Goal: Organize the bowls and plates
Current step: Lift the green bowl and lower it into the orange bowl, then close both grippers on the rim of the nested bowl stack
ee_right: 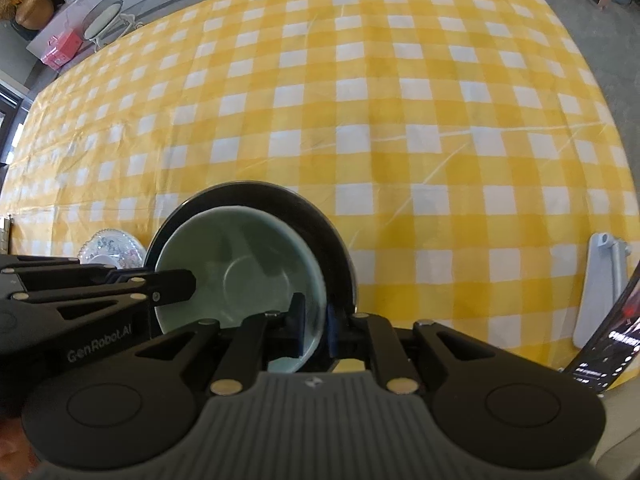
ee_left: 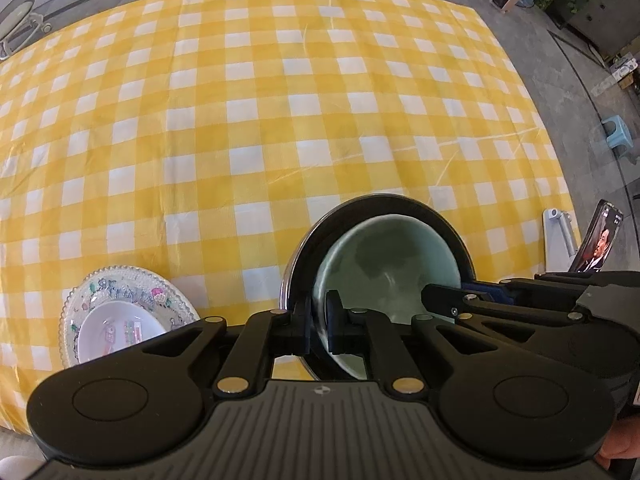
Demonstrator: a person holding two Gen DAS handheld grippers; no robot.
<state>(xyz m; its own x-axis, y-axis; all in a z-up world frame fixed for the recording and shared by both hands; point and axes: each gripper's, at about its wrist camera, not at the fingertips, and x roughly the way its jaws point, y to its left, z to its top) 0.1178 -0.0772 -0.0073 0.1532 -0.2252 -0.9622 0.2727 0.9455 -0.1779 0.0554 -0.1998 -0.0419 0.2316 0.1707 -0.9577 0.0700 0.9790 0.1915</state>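
At lower centre both the left gripper and right gripper stay out of it only by pinching the green bowl rim, so uneven release could tip it off the black plate.

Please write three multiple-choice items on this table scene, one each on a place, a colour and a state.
1. Where does the green bowl sit?
A. In the black plate
B. Beside the phone
C. On the floor

2. What colour is the checked tablecloth?
A. Red and white
B. Yellow and white
C. Plain blue

3. What does the left gripper pinch?
A. Nothing
B. The glass plate
C. The bowl's rim

Key: 1 A, dark rim rings it; 2 B, checks show; 3 C, fingers either side of the rim.
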